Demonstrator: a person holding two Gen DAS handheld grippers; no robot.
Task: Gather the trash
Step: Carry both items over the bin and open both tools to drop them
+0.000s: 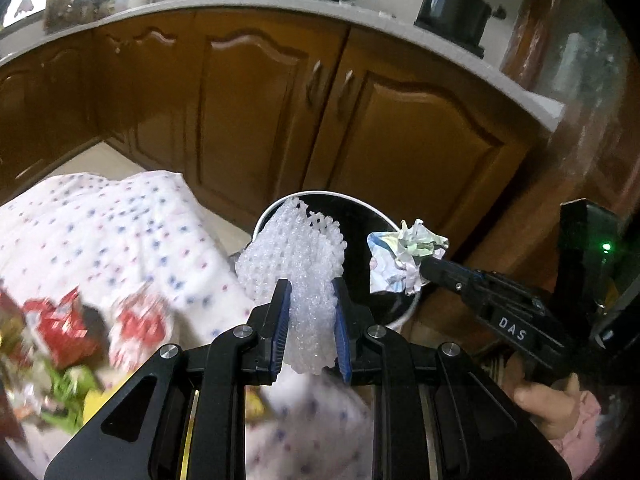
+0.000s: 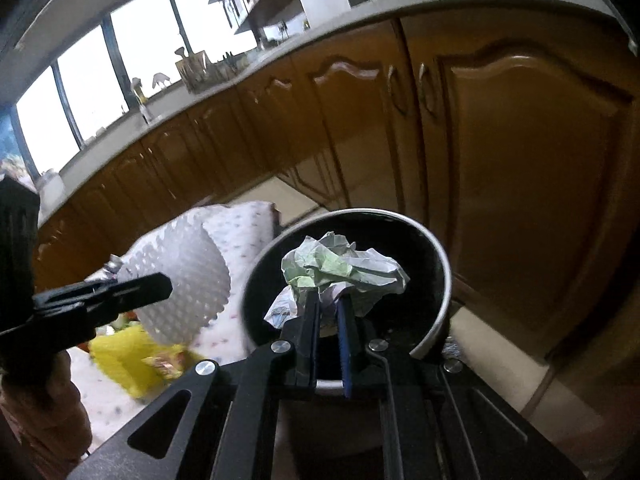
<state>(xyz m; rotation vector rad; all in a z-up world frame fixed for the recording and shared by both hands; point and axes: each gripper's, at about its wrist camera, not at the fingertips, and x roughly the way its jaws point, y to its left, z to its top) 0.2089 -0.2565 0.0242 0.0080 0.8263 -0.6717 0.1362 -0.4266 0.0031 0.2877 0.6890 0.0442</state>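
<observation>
My left gripper [image 1: 310, 292] is shut on a white foam net sleeve [image 1: 294, 248], which juts out over the near rim of a round bin [image 1: 384, 216] with a dark inside. My right gripper [image 2: 330, 300] is shut on a crumpled paper ball [image 2: 344, 270] and holds it above the mouth of the bin [image 2: 440, 264]. In the left wrist view the paper ball [image 1: 404, 256] hangs at the tip of the right gripper [image 1: 426, 266], just right of the foam. In the right wrist view the foam net sleeve [image 2: 180, 284] and the left gripper [image 2: 160, 286] sit left of the bin.
A table with a dotted white cloth [image 1: 132, 232] lies left of the bin, strewn with red wrappers [image 1: 64, 328], green scraps [image 1: 68, 392] and a yellow piece [image 2: 120, 356]. Brown cabinet doors [image 1: 248, 112] under a pale counter stand behind the bin. A black pot [image 1: 452, 8] sits on the counter.
</observation>
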